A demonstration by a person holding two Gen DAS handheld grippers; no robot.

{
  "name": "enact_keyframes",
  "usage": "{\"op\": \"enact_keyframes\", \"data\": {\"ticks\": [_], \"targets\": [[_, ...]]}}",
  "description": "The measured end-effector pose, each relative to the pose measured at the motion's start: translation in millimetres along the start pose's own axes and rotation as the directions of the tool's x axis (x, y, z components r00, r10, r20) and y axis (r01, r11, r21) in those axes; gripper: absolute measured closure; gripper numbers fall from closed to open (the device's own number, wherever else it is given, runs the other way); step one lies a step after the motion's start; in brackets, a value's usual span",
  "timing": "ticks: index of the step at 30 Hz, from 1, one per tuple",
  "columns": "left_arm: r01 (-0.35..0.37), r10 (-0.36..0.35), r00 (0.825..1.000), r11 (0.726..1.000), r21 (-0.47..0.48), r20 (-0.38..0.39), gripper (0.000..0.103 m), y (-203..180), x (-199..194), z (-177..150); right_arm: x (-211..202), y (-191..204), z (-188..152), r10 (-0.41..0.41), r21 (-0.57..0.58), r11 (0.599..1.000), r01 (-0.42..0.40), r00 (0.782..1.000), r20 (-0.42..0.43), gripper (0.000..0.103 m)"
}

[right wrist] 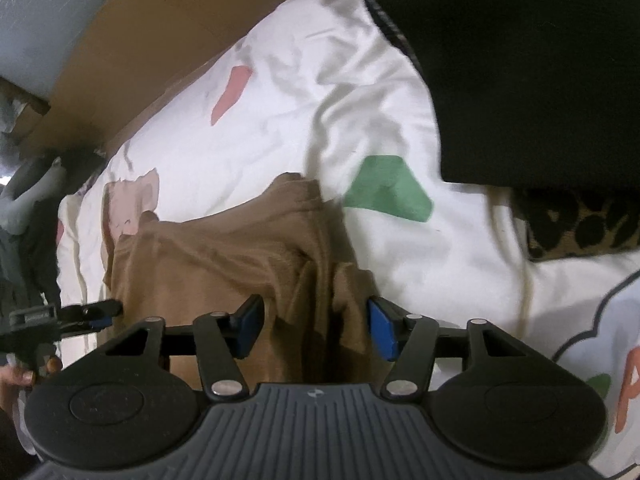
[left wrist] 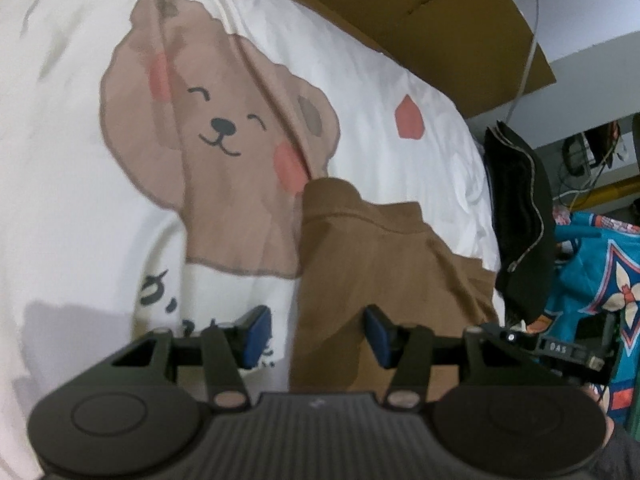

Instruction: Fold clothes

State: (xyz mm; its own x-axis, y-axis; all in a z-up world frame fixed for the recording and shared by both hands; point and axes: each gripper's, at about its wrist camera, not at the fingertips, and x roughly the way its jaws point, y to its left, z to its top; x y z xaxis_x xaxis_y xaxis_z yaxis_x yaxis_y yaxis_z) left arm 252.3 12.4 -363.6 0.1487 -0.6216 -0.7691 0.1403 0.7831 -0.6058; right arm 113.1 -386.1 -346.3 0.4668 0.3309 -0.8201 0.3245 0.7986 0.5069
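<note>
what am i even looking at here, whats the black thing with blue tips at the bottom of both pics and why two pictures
There is no robot here. A person holds a hand-operated gripper in each hand, and each gripper carries a wide-angle camera looking forward along its two fingers. One picture comes from the left gripper, the other from the right gripper; the blue tips are their finger pads.

Below them lies a white bedspread printed with a cartoon bear. On it is a brown garment, the thing to be folded. A black garment lies further back, beside a leopard-print item, and brown cardboard sits behind the bed.

Both grippers have their jaws apart over the brown garment. A raised fold sits between the right one's pads, but neither grips it yet.
</note>
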Motion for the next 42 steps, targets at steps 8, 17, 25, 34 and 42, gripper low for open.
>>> {"op": "enact_keyframes", "data": {"ticks": [8,17,25,34,42], "targets": [[-0.006,0.006,1.000,1.000,0.022,-0.003,0.048,-7,5,4,0,-11,-1,0.038,0.033,0.999,-0.038,0.999,-0.011,0.087],[0.015,-0.015,1.000,1.000,0.023,-0.003,0.048,-6,6,9,0,-27,-5,0.090,0.092,0.992,-0.090,0.996,0.005,0.088],[0.050,-0.050,0.999,0.999,0.021,-0.010,0.049,-8,20,21,3,-27,-2,0.109,0.094,0.990,-0.108,0.994,-0.002,0.087],[0.035,-0.043,0.998,0.990,0.133,0.054,0.077,-27,18,31,-6,-25,1,0.135,0.078,0.988,-0.137,0.990,0.028,0.087],[0.037,-0.040,0.999,0.995,0.093,0.034,0.042,-13,13,28,-9,-20,4,0.104,0.011,0.994,-0.104,0.994,0.042,0.048]]}}
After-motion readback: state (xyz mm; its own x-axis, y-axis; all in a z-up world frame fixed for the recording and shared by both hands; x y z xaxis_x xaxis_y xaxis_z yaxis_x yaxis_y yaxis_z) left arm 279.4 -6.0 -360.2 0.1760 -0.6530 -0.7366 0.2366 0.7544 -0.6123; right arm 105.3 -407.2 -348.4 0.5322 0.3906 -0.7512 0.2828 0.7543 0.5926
